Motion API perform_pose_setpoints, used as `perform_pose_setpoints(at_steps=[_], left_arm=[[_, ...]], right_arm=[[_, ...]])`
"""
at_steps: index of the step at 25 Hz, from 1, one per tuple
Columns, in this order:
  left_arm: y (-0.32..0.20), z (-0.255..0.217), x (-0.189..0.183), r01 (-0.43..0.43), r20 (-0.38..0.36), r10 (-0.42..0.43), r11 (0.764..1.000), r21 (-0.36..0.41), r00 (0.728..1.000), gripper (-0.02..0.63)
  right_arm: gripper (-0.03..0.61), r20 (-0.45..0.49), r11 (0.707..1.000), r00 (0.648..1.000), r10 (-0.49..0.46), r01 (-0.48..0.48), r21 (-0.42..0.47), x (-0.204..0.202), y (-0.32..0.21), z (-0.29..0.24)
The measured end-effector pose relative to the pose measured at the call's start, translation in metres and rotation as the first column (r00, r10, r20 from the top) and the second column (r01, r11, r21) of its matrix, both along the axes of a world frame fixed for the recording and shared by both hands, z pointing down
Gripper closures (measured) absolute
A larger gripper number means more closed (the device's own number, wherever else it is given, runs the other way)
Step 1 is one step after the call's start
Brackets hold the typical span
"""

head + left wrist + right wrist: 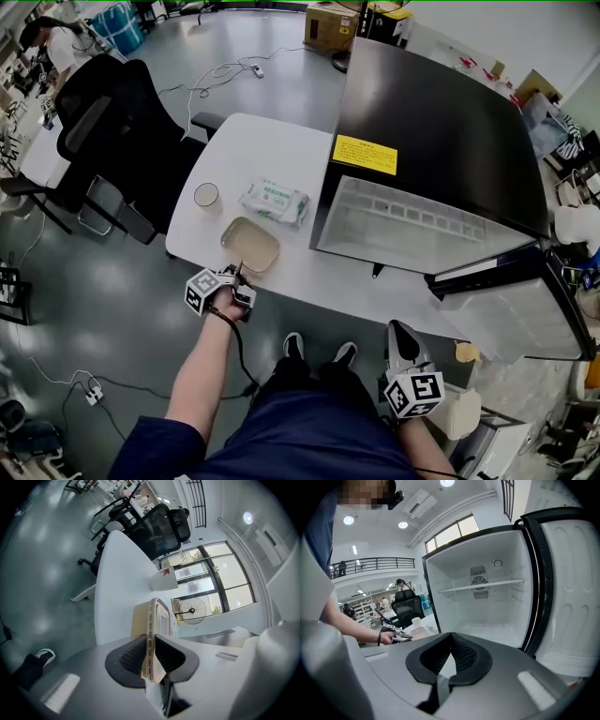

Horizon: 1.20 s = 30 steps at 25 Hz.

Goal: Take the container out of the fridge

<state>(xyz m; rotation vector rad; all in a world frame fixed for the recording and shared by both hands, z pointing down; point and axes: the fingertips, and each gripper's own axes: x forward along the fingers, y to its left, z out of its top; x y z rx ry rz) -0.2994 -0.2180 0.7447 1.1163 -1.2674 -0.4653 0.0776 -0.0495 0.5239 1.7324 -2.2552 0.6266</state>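
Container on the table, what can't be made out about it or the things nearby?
- Container contents: head view, its cloudy lid covers them; left gripper view shows only the edge clamped in the left tool.
- Yellow label on the fridge: head view, print too small.
- Cup contents: head view, too small.

Beige container (249, 244) on table (253, 150) (fridge (441, 122) open)

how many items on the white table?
3: cup at the left, wipes pack beside the fridge, container at the near edge, its rim in the left gripper. None appear hidden.
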Motion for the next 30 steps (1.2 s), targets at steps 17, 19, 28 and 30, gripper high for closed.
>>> perform_pose_setpoints(at_steps=[17,19,28,30], left_arm=[[0.025,-0.065,-0.003,-0.016,0.091,0.003,0.99,0.137,0.996,0.5],[0.028,-0.087,0.009,-0.046,0.098,0.029,0.983,0.18,0.995,0.5],[0.043,-0.207,0.097,-0.339,0.298,0.229,0.852,0.399,0.927,0.503],[0.048,-0.229,0.116,-0.426,0.395,0.264,0.806,0.412,0.88,0.503]], right_arm=[[0.574,0.037,0.999,0.999,-0.028,0.026,0.039,0.008,-0.012,-0.005],[0.574,0.04,0.998,0.998,-0.039,0.037,0.048,0.008,-0.016,-0.007],[0.574,0.056,0.99,0.995,-0.076,0.069,0.12,0.009,-0.038,-0.032],[0.574,0.04,0.988,0.996,-0.078,0.072,0.138,0.013,-0.04,-0.039]])
